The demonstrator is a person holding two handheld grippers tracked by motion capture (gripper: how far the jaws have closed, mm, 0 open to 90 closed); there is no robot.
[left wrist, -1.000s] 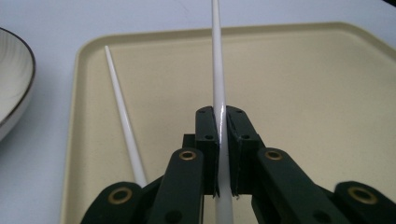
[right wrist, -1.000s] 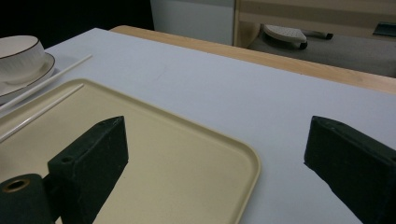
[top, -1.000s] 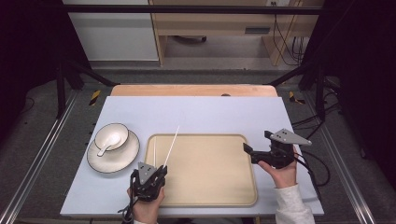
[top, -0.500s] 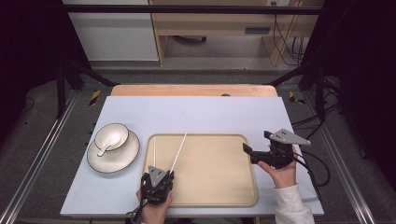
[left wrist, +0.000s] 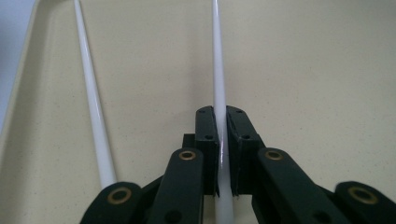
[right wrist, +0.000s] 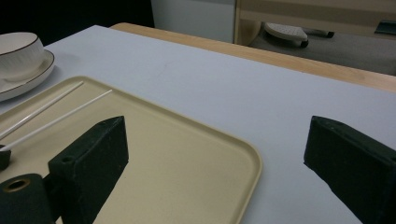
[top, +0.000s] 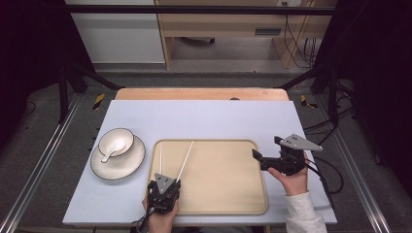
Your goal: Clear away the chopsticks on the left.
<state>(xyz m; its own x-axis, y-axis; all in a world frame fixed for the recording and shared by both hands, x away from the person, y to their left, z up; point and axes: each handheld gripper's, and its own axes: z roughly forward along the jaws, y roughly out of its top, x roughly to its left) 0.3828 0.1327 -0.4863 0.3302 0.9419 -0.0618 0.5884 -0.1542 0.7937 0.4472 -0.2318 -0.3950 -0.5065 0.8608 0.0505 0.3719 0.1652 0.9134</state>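
- Left gripper view: the left gripper (left wrist: 222,154) has its jaws clamped on a white chopstick (left wrist: 218,70), which runs straight out ahead between the pads over the beige tray (left wrist: 303,70).
- A second chopstick (left wrist: 93,102) lies on the tray just beside the jaws, outside them.
- High view: the right gripper (top: 265,158), jaws wide apart, sits at the tray's right edge, well apart from both chopsticks.

I see two plain white chopsticks (top: 186,160) on a speckled beige tray (top: 228,194). My tongs (left wrist: 222,135) are black with brass-coloured rivets. The worktop (top: 204,121) is pale lavender-grey; the bowl (top: 116,141) and saucer (top: 127,165) are cream, dark-rimmed.
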